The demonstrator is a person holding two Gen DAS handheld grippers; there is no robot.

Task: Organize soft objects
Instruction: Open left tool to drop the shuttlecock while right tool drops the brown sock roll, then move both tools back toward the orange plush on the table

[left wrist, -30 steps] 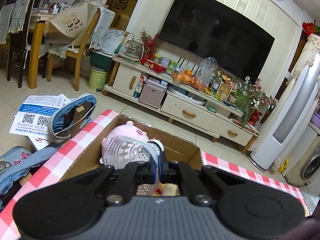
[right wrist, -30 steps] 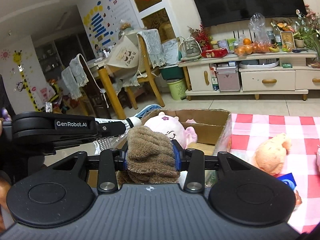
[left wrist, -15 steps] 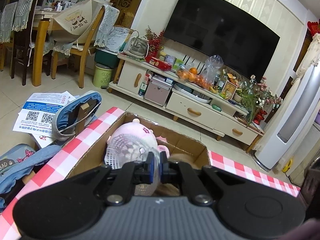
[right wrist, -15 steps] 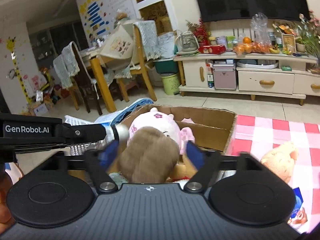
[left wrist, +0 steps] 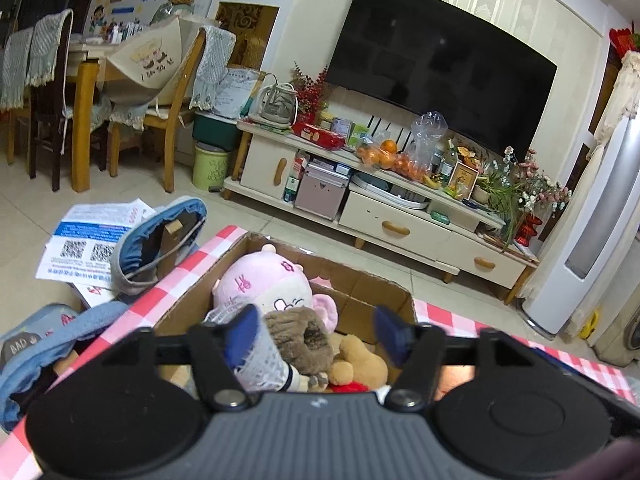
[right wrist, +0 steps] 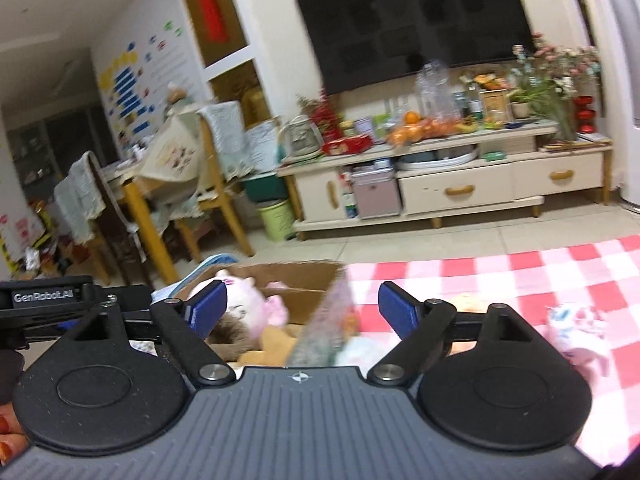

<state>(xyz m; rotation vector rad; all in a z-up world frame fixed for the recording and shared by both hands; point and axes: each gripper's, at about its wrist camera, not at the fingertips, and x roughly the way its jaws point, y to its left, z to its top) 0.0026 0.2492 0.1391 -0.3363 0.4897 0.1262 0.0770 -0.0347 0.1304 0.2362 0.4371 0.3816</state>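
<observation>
An open cardboard box [left wrist: 360, 280] sits at the left end of the red-checked tablecloth [right wrist: 500, 276]. Inside lie a pink plush [left wrist: 264, 284], a brown fuzzy toy [left wrist: 304, 336] and a tan bear [left wrist: 356, 360]. My left gripper [left wrist: 316, 332] hovers over the box with its jaws opening. A white mesh item [left wrist: 260, 356] leans on its left finger only. My right gripper [right wrist: 302, 310] is to the right of the box [right wrist: 304, 280], its jaws opening wide with nothing between them. The left gripper's body [right wrist: 48, 300] shows at the far left of the right wrist view.
Two more plush toys lie on the cloth to the right, an orange one [right wrist: 464, 304] and a white-pink one [right wrist: 576, 320]. Blue bags [left wrist: 160, 236] and papers [left wrist: 92, 236] lie on the floor left of the table. A TV cabinet [left wrist: 380, 208] and chairs [left wrist: 172, 92] stand farther back.
The right gripper opened and let the brown fuzzy toy fall into the box, then swung right. The left gripper, shut on the white mesh item, has opened and released it.
</observation>
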